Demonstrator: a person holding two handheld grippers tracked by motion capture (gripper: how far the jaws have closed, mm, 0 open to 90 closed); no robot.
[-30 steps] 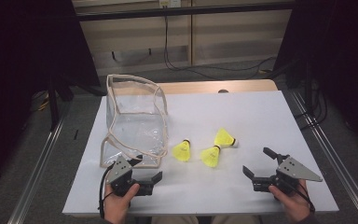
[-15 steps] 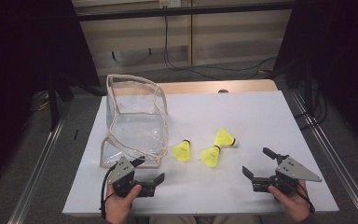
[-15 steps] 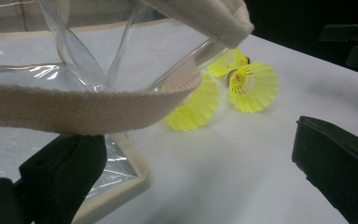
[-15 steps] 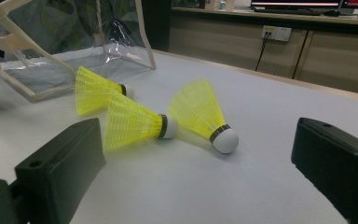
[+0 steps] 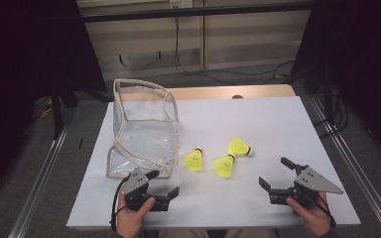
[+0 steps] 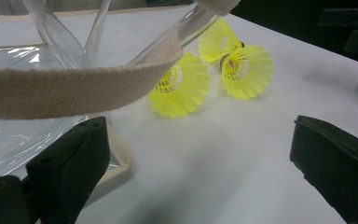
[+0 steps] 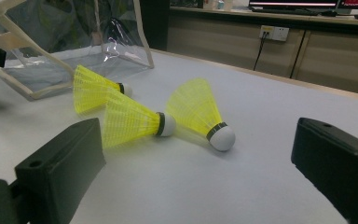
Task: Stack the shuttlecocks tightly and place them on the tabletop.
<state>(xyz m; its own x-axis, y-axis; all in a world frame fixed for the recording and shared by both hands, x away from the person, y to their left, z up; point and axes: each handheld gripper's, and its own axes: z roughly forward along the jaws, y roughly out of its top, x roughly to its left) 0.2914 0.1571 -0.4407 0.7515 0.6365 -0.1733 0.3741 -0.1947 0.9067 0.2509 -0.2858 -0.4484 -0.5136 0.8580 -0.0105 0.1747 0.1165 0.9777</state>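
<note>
Three yellow shuttlecocks (image 5: 223,158) are lying mid-counter beside the clear bag (image 5: 144,129) — light, easily crushed, better pinched at the cork. Both claws, left (image 5: 164,184) and right (image 5: 277,173), are gaping open and empty.

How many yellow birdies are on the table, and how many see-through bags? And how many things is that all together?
Yellow shuttlecocks: 3, one nearest the bag, one in the middle, one farthest from the bag
Clear plastic bag with cream trim: 1
Total: 4 things on the white table
</note>
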